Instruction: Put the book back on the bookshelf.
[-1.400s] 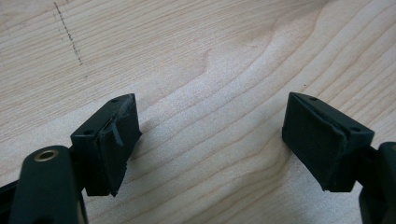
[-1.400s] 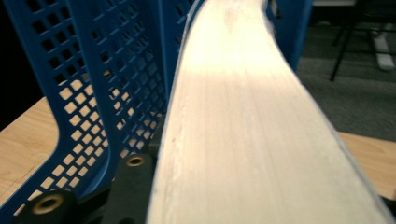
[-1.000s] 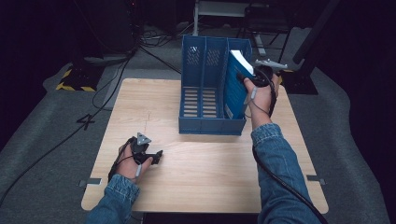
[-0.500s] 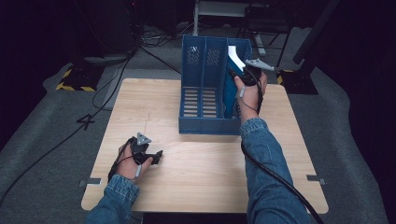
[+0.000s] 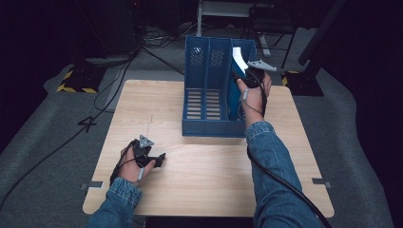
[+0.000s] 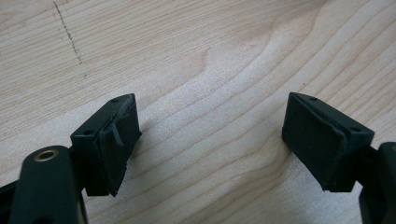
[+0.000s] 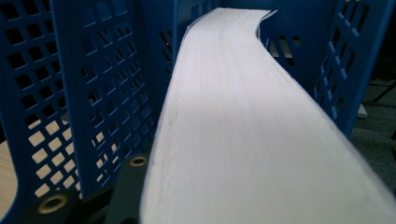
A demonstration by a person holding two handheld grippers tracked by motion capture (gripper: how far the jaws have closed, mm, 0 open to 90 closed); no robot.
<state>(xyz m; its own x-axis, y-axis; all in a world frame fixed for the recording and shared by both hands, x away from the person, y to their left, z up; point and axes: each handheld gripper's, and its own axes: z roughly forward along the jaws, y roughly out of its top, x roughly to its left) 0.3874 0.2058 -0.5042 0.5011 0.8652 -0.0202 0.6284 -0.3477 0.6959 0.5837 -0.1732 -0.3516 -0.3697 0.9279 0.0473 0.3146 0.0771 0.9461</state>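
Book: a thick white-paged book is seen standing in the right compartment of the blue file rack, its page edges curving up and away in the right gripper view.
Rack: it is placed on the tabletop toward twelve o'clock, with three compartments.
Right tongs: they are held at the book, at about one o'clock; the jaws have just been opening, the book lies between them, and whether the pads press on it cannot be told.
Left tongs: they are open with nothing between them, and are rested low over bare wood at about eight o'clock.
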